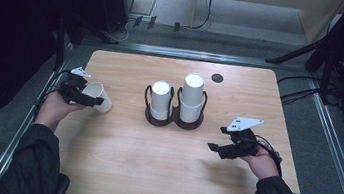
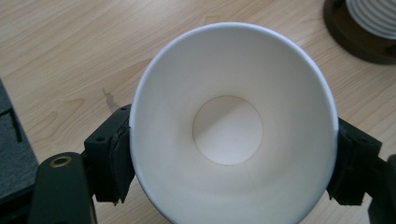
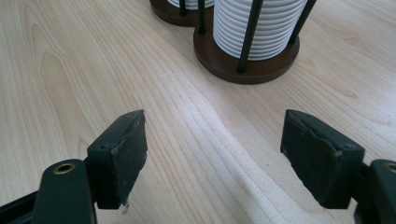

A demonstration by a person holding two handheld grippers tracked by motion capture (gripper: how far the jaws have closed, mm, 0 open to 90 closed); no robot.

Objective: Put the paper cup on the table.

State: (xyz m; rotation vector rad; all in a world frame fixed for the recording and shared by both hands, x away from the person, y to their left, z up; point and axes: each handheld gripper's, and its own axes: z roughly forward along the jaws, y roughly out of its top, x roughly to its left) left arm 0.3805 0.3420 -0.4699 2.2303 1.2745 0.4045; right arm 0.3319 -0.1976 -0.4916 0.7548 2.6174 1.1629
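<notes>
A person sits at the wooden table (image 1: 115,170) with a gripper in each hand. The left gripper (image 1: 81,96) holds one white paper cup (image 1: 98,97) on its side, close to the table's left edge. In the left gripper view the cup (image 2: 233,130) has its open mouth facing the camera, and you can see right down to its round bottom. The two black jaws squeeze it from both sides, just under the rim. The cup is empty.

In the middle of the table stands a dark cup holder (image 1: 173,119) with two rings. Each ring has a stack of white cups in it, bottoms up. The left stack (image 1: 161,98) is shorter than the right stack (image 1: 192,97). The held cup is well apart from the holder.

The right gripper (image 1: 216,148) hangs over the table near the right side. Its jaws stand wide apart with nothing between them. In the right gripper view the holder's base (image 3: 247,65) is a little way ahead.

I think one cup is out and in hand, so the job is only partly done. The cup is not set down upright anywhere yet, and many cups are left in the stacks. I cannot tell where this cup is meant to go.
</notes>
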